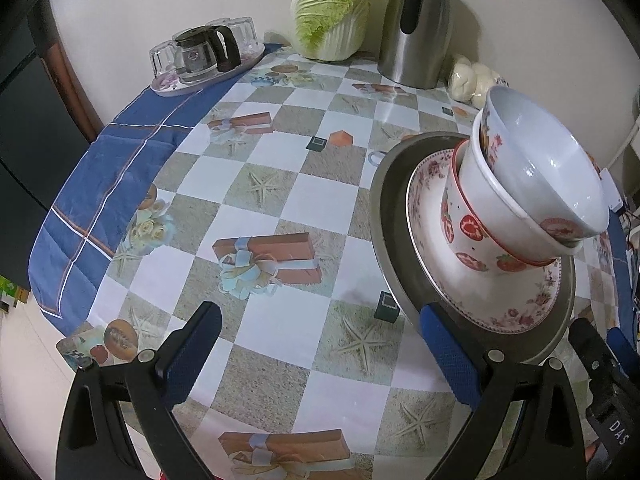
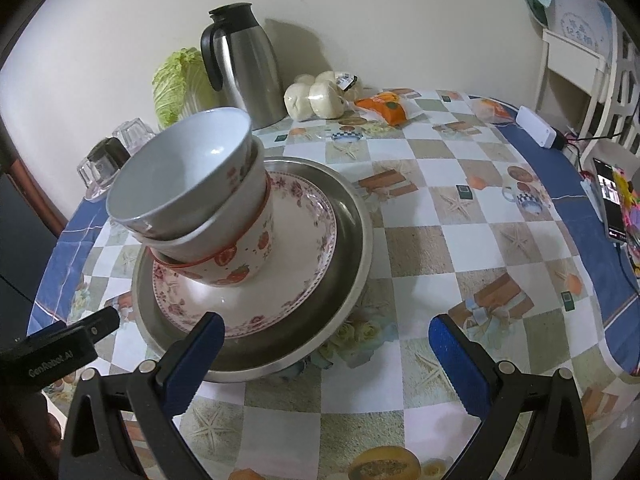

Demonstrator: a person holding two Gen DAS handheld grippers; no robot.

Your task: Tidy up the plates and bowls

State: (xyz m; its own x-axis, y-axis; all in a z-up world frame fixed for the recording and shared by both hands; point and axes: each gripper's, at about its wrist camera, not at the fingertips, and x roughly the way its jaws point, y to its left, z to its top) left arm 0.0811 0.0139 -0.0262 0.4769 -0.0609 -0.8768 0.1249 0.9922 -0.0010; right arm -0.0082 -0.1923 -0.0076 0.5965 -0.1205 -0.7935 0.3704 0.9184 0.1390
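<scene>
Stacking appears complete: three bowls [image 2: 192, 208] nested on floral plate [image 2: 300, 248] inside steel pan [image 2: 356, 248], at 10 o'clock of the spread-open, empty right gripper [image 2: 326, 344]; left gripper [image 1: 320, 332] likewise.

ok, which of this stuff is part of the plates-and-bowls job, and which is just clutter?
Job items:
- top bowl
- middle bowl
- strawberry bowl
- floral plate
- metal pan

Clutter:
- thermos jug
- cabbage
- buns
- glass carafe
- glasses
- orange packet
- phone
</scene>
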